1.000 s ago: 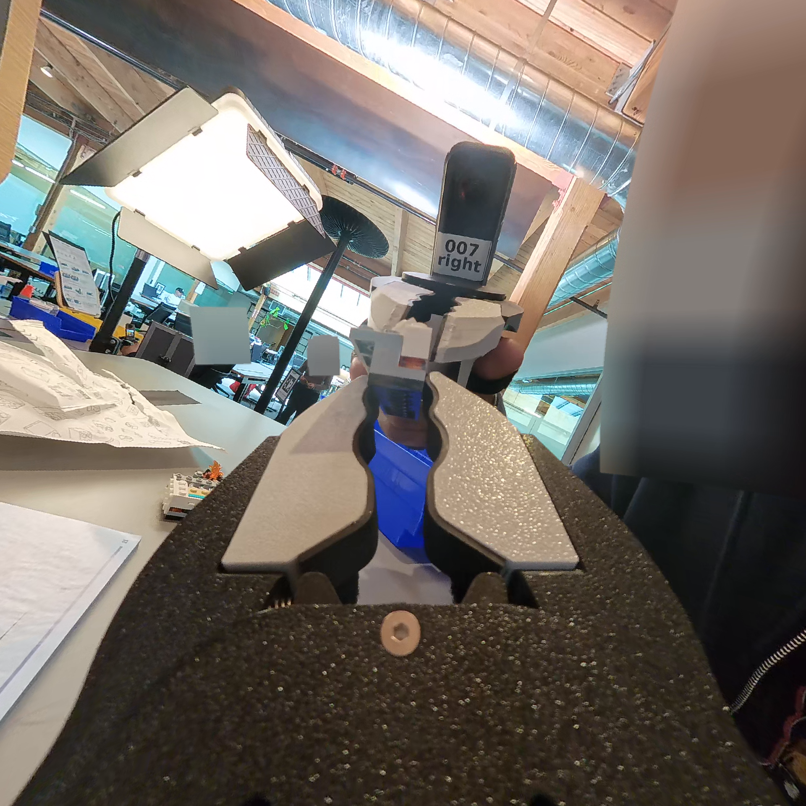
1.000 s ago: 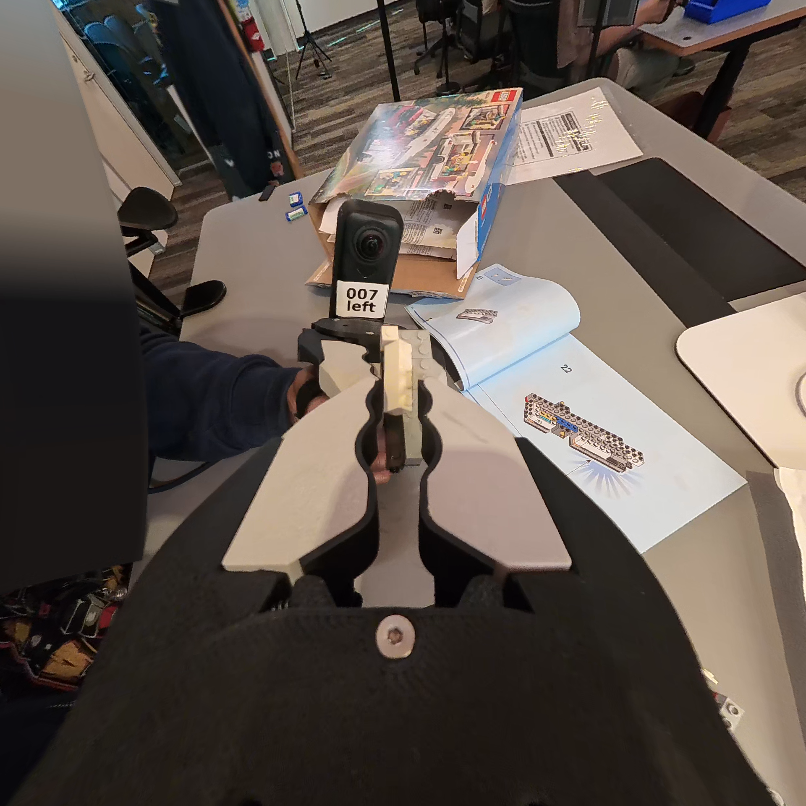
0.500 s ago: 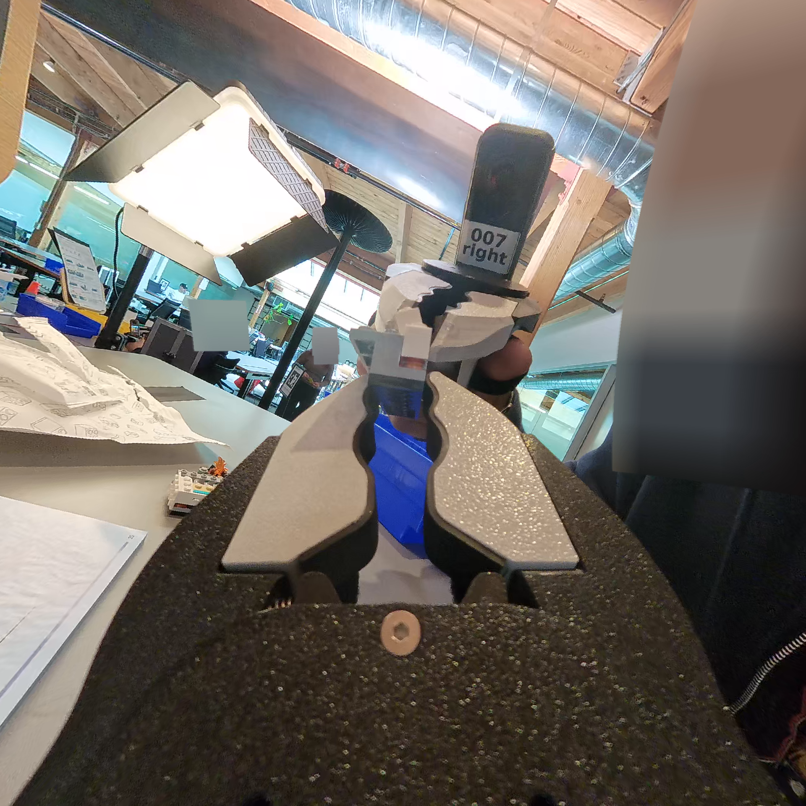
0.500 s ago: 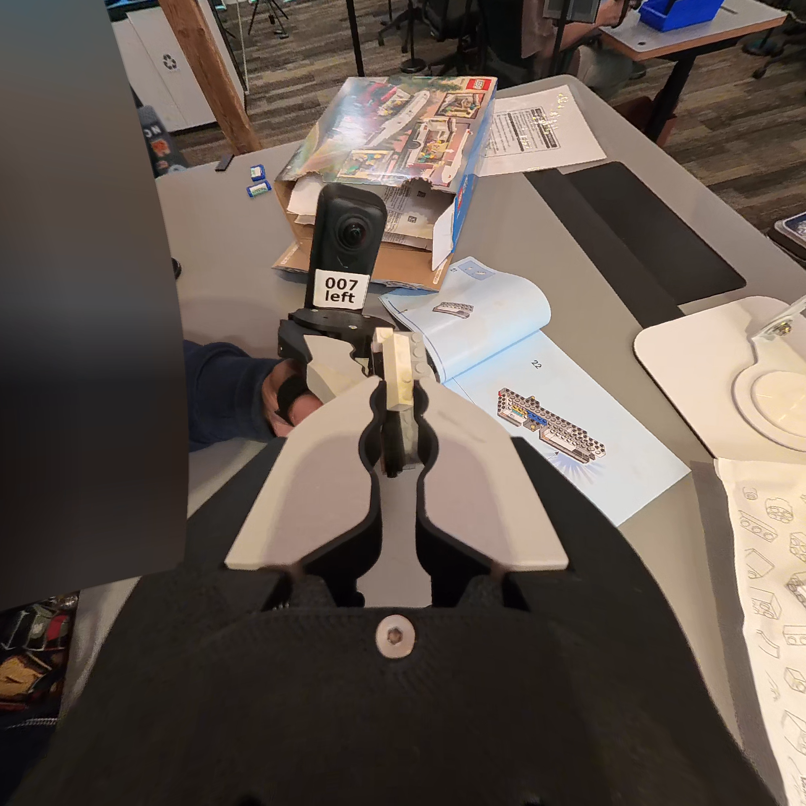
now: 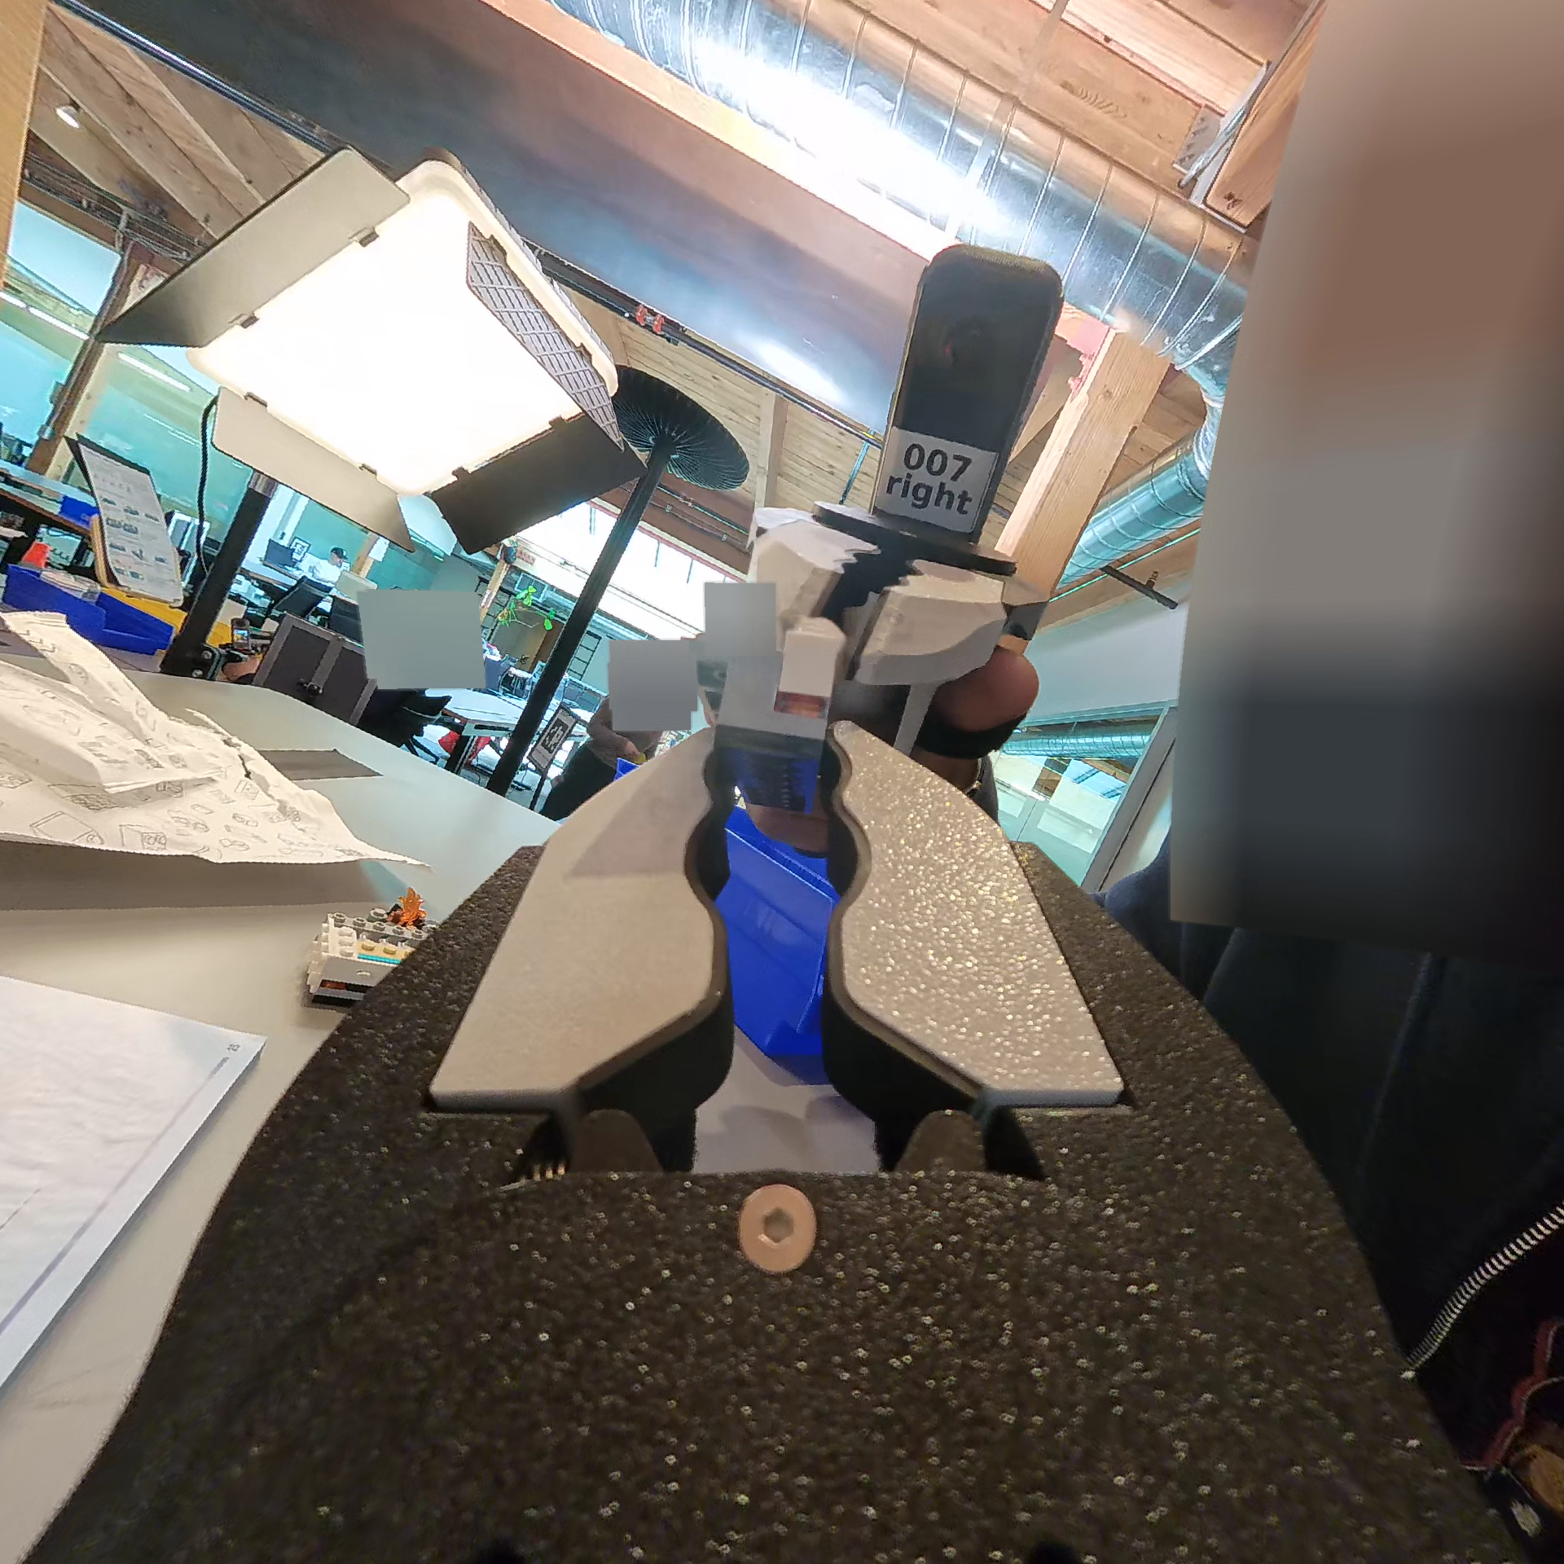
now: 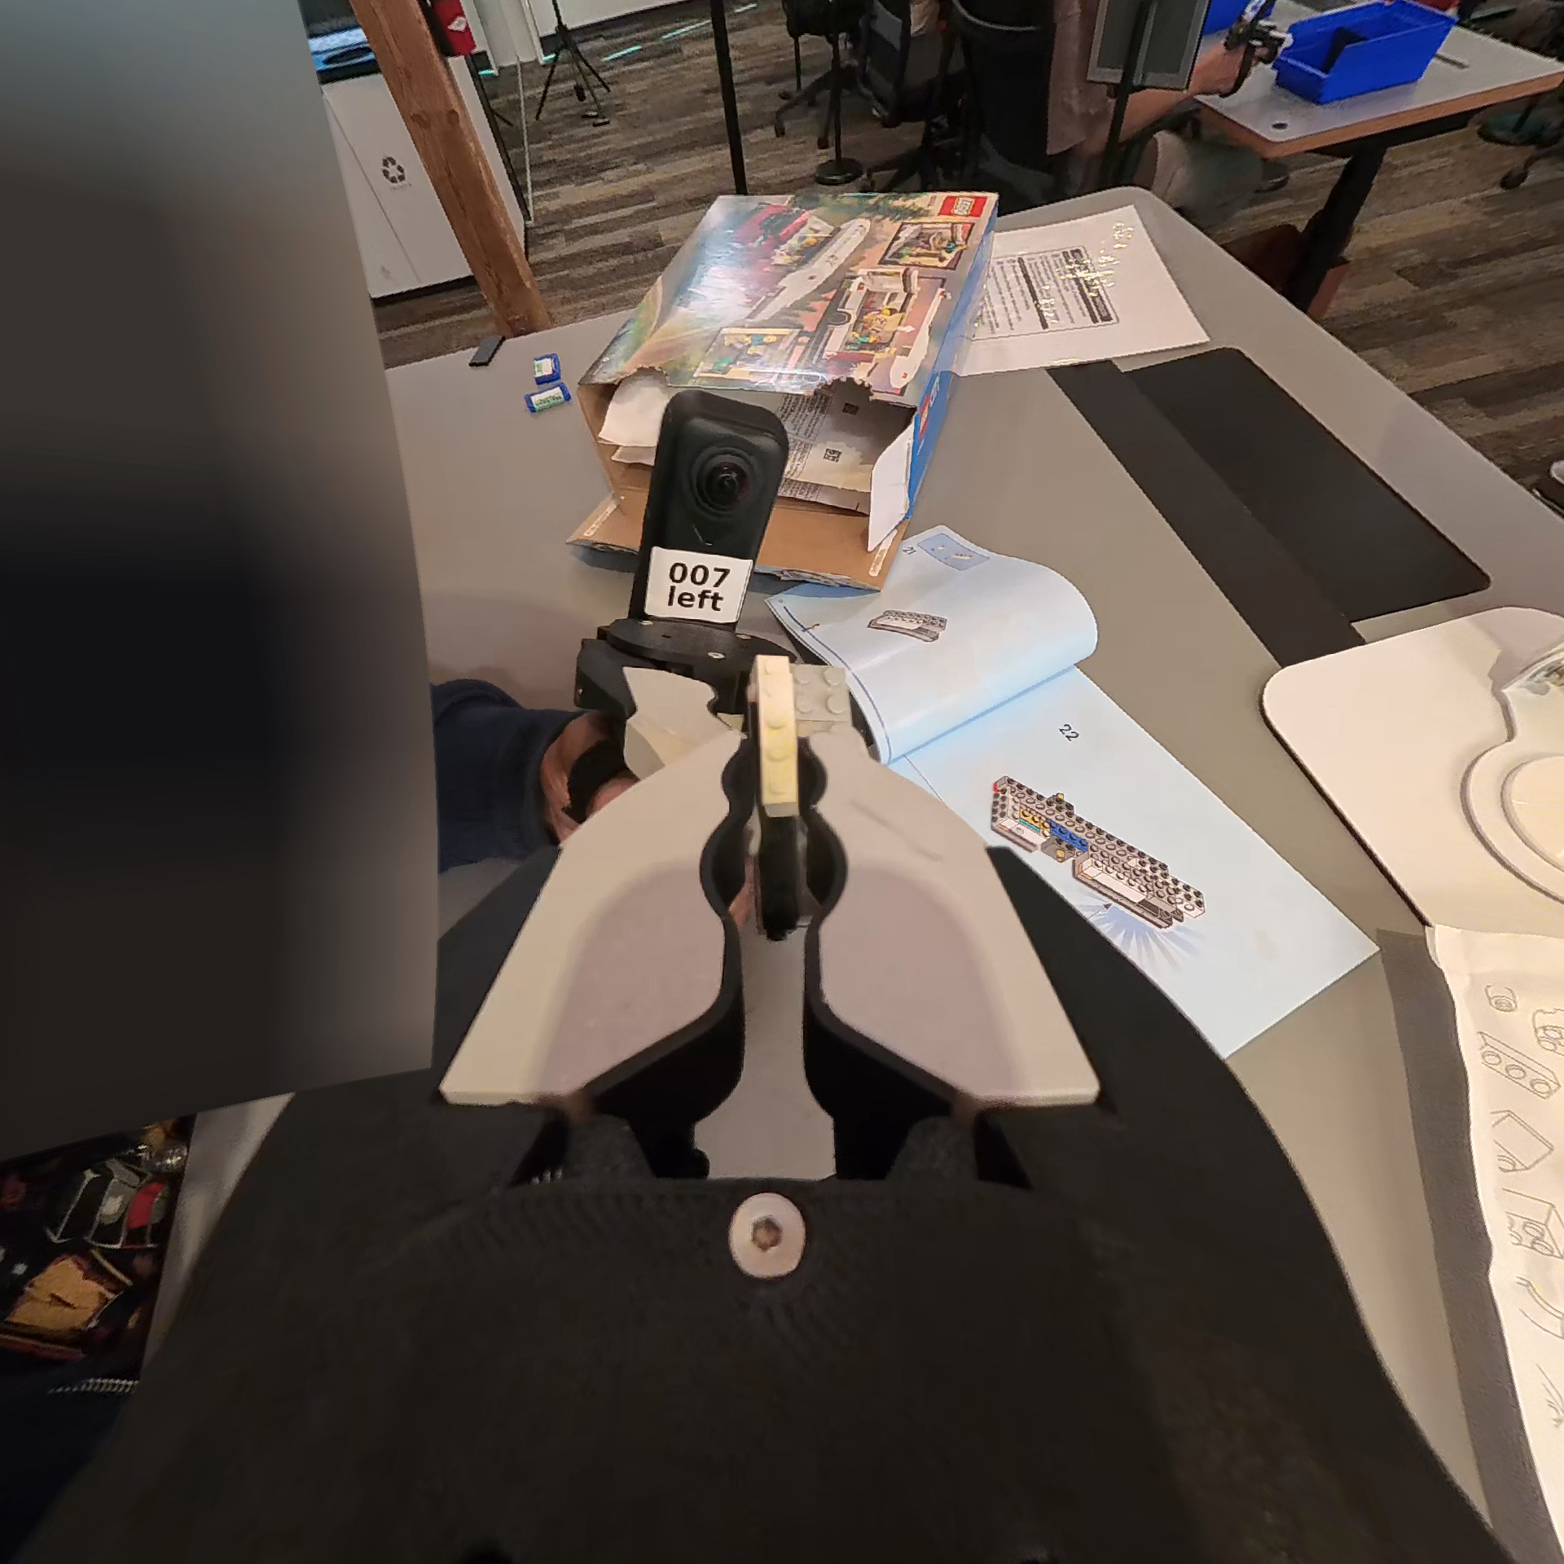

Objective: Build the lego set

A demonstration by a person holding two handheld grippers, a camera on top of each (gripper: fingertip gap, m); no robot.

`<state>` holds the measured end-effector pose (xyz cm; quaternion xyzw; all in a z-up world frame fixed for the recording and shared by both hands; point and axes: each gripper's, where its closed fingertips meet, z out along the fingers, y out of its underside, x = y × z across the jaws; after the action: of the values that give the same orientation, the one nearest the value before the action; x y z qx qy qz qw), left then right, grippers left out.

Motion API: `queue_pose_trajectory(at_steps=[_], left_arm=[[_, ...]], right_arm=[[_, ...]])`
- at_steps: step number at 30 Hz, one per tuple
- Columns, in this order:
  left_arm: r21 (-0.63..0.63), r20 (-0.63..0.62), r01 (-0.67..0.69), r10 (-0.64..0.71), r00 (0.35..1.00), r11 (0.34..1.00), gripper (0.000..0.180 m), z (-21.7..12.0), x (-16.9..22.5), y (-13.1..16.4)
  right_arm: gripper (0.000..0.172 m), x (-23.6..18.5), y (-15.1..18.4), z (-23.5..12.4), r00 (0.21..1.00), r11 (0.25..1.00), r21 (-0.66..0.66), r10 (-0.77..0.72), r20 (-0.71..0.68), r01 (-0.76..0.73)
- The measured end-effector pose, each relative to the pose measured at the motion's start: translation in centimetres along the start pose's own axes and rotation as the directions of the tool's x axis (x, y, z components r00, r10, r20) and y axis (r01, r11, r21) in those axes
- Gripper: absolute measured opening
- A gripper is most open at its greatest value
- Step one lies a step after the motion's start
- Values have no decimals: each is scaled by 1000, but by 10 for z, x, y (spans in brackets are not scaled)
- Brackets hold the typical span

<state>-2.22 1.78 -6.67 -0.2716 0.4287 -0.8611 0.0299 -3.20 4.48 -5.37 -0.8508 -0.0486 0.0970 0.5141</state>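
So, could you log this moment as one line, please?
left claw: grips grey-and-blue toy-brick assembly | right claw: grips cream studded plastic plate

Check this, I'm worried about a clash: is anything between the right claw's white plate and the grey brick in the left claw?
Nothing visible. The white plate in the right claw sits directly beside the grey brick held by the left claw, seemingly touching.

A grey bench (image 6: 1058, 508) carries a torn-open picture box (image 6: 804, 338), an open pale blue instruction booklet (image 6: 1100, 804), a printed sheet (image 6: 1083, 288), a black mat (image 6: 1286, 474), a white board (image 6: 1396, 745) and a small brick assembly (image 5: 364, 956).
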Motion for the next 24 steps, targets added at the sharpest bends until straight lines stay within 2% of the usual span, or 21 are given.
queue_pose_trajectory(at_steps=[11,24], left_arm=[[3,1,-2,2,1000,1000,19,-1,0,-1],[6,-15,-8,8,1000,1000,19,-1,3,-2]], right_arm=[[7,-1,2,3,1000,1000,-4,2,16,-2],[14,-5,8,-4,994,998,20,-53,91,51]])
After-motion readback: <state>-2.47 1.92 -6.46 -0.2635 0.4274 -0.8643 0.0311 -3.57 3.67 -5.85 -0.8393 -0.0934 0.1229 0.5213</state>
